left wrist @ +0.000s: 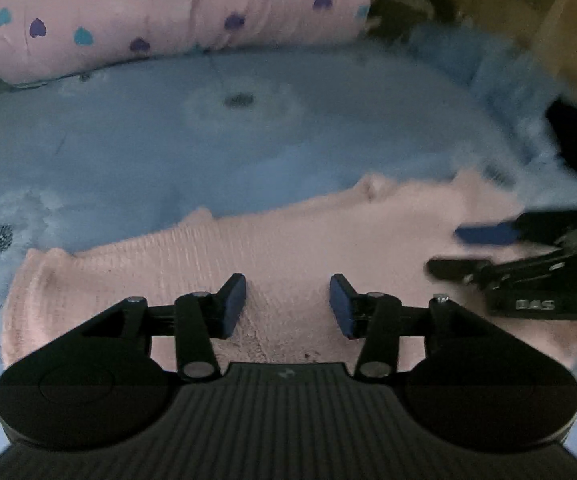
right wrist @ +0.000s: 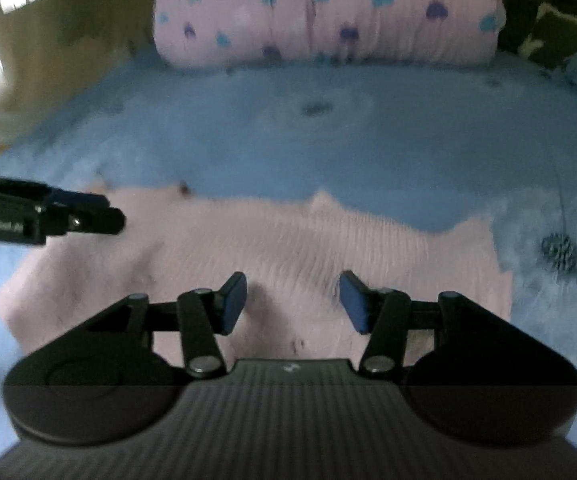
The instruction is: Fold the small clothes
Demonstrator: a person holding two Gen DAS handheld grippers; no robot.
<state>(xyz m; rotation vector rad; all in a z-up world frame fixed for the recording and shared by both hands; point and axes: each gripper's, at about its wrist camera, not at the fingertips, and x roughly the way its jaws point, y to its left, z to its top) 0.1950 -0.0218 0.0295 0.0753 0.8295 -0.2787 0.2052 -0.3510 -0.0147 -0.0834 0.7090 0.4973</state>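
Observation:
A pale pink knitted garment point(left wrist: 216, 264) lies spread flat on the blue bedspread point(left wrist: 168, 140). It also shows in the right wrist view point(right wrist: 288, 248). My left gripper point(left wrist: 287, 304) is open and empty, just above the garment's near part. My right gripper point(right wrist: 292, 304) is open and empty over the garment's near right part. The right gripper also shows at the right of the left wrist view point(left wrist: 464, 250), over the garment's right edge. The left gripper shows at the left of the right wrist view point(right wrist: 108, 212), over the garment's left corner.
A pink pillow with blue and purple hearts point(left wrist: 176, 16) lies at the head of the bed, and shows too in the right wrist view point(right wrist: 328, 12). The bedspread point(right wrist: 328, 140) has dark flower prints. Dark items point(left wrist: 400, 8) sit by the pillow.

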